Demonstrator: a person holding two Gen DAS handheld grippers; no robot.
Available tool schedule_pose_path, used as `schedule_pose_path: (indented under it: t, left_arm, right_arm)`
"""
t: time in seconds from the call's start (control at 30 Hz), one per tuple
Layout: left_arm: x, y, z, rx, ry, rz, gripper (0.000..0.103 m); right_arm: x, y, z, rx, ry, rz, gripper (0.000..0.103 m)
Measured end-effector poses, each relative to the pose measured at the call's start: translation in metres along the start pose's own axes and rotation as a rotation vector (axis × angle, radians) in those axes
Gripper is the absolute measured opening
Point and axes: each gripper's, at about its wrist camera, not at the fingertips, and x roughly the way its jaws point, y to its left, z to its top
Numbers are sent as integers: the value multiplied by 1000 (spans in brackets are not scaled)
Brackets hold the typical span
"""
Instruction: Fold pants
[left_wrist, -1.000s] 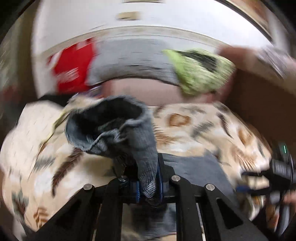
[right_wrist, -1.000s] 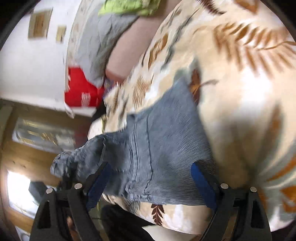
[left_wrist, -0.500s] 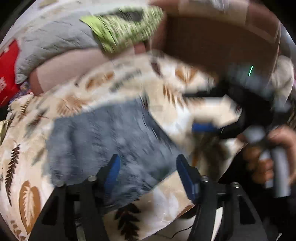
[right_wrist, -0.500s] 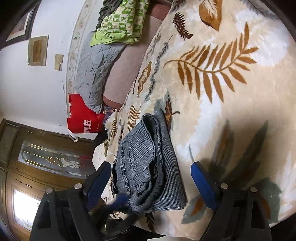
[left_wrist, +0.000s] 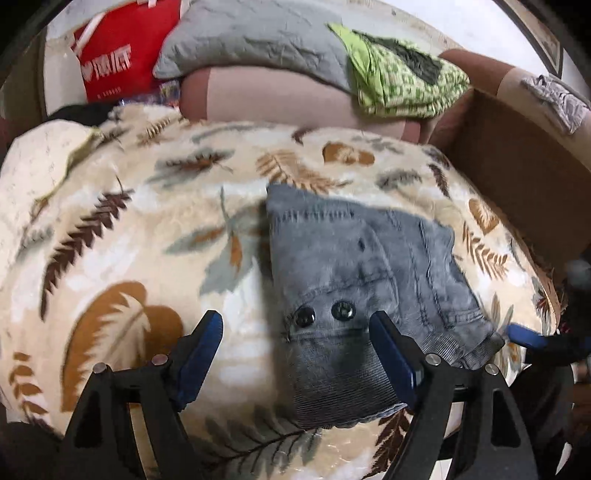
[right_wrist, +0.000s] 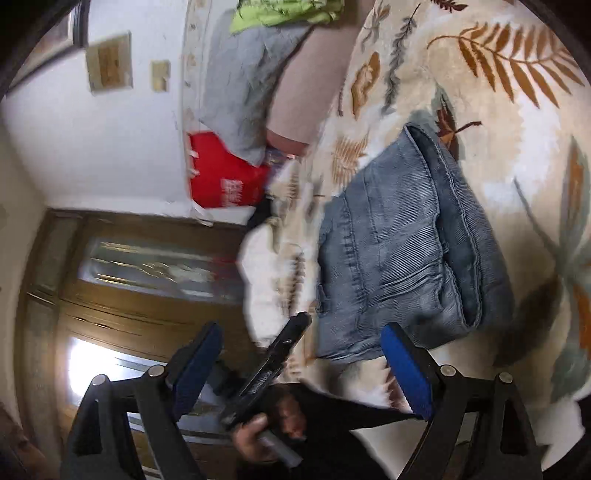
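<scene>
Grey-blue corduroy pants (left_wrist: 369, 280) lie folded in a thick bundle on a leaf-patterned blanket (left_wrist: 129, 240). My left gripper (left_wrist: 295, 332) hovers over the bundle's near edge. Its jaws are opening, and the part with two dark buttons lies between them with neither pad pressing on it. At the bundle's right corner a blue pad (left_wrist: 524, 338) of my right gripper shows. In the right wrist view the pants (right_wrist: 406, 251) lie just ahead. My right gripper (right_wrist: 301, 343) stands open near their edge, gripping nothing. A finger (right_wrist: 291, 332) of the left gripper, held by a hand (right_wrist: 266, 424), crosses between its jaws.
Behind the blanket lie a grey pillow (left_wrist: 251, 40), a green patterned cloth (left_wrist: 399, 81) and a red bag (left_wrist: 122, 55). A brown box-like side (left_wrist: 517, 166) rises at the right. A wooden door with glass (right_wrist: 129, 295) stands beyond the bed's edge.
The left gripper, earlier shut on a lifted pants leg, has let go, opened and dropped lower. The pants now lie folded on the blanket. The right gripper stayed open.
</scene>
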Motion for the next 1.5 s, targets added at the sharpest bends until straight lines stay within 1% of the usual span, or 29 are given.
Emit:
schedule_pose_path:
  t: [0.03, 0.07, 0.1, 0.13, 0.17, 0.2, 0.23, 0.33, 0.37, 0.43, 0.5, 0.67, 0.73, 0.77, 0.8, 0.83, 0.9, 0.97, 1.03, 1.1, 1.13, 1.2, 1.23, 1.3, 1.33, 1.37, 1.4, 1.43, 1.5]
  left_arm:
    - [0, 1, 0, -10, 2, -13, 82]
    - [-5, 0, 1, -19, -16, -37, 82]
    - [-11, -2, 3, -17, -36, -48, 82]
    - [-19, -4, 4, -4, -75, -53, 82]
    - [-23, -4, 4, 4, -102, -46, 82]
    - [-23, -4, 5, 11, -118, -30, 82]
    - [-17, -5, 5, 20, -105, -20, 82]
    - [12, -4, -3, 13, 6, -25, 82]
    - [18, -4, -6, 12, 24, -28, 82]
    - [20, -4, -9, 12, 17, -28, 82]
    - [19, -4, -9, 13, 17, -33, 82]
    - [24, 1, -11, -16, 29, -55, 83]
    - [24, 2, -11, -18, 30, -58, 83]
    - [24, 2, -12, -14, 28, -56, 83]
    - [25, 2, -12, -12, 29, -56, 83]
    - [25, 1, -12, -12, 31, -56, 83]
    - [25, 2, -13, -11, 32, -56, 83]
    - [24, 3, -12, -8, 35, -59, 83]
    - [16, 4, -8, -13, 30, -65, 83]
    - [-1, 6, -1, -27, -20, -51, 83]
    - [-9, 7, 2, -38, -51, -50, 83]
    - [-21, 5, 7, -50, -97, -47, 83]
    - [-20, 2, 8, -40, -94, -37, 83]
    - [0, -13, 3, 33, -12, -23, 84]
    - [14, -21, -4, 86, 43, 1, 84]
    - [27, -28, -13, 137, 83, 38, 84]
    - [30, -28, -18, 143, 62, 51, 84]
    - [29, -26, -20, 125, 46, 37, 84]
    - [32, -22, -17, 97, 75, 23, 85]
  right_arm:
    - [7, -10, 3, 10, 6, -73, 90]
    - [16, -32, 5, 70, 17, -172, 86]
    - [19, -53, 5, 147, -1, -139, 81]
    - [15, -53, 5, 156, -17, -120, 81]
    - [10, -47, 5, 143, -23, -121, 81]
    - [5, -37, 5, 108, -43, -144, 81]
    - [2, -31, 4, 91, -54, -161, 81]
    - [4, -21, 0, 110, -35, -142, 81]
    - [6, -20, -3, 116, -31, -146, 81]
    - [14, -21, -6, 125, -13, -182, 81]
    - [19, -29, -6, 170, -12, -229, 81]
    - [26, -30, -1, 167, -19, -270, 80]
    - [31, -27, 5, 168, -24, -285, 77]
    - [33, -25, 7, 166, -30, -300, 63]
    - [35, -23, 9, 150, -32, -324, 24]
    - [36, -22, 10, 142, -27, -329, 16]
    - [42, -16, 9, 92, -14, -364, 16]
    - [42, -4, 8, 34, -32, -386, 14]
    - [38, 20, 5, -67, -67, -430, 14]
    - [32, 48, -1, -185, -91, -476, 14]
    - [29, 59, -4, -244, -108, -514, 14]
    - [27, 58, -7, -287, -102, -564, 13]
    - [28, 49, -8, -286, -89, -584, 13]
    - [44, 20, -8, -261, -38, -639, 14]
    - [52, 8, -9, -239, -9, -637, 14]
    - [53, 3, -11, -239, -23, -621, 15]
    - [52, 5, -12, -254, -36, -623, 15]
    - [51, 6, -13, -254, -29, -620, 15]
    - [48, 6, -13, -261, -10, -623, 15]
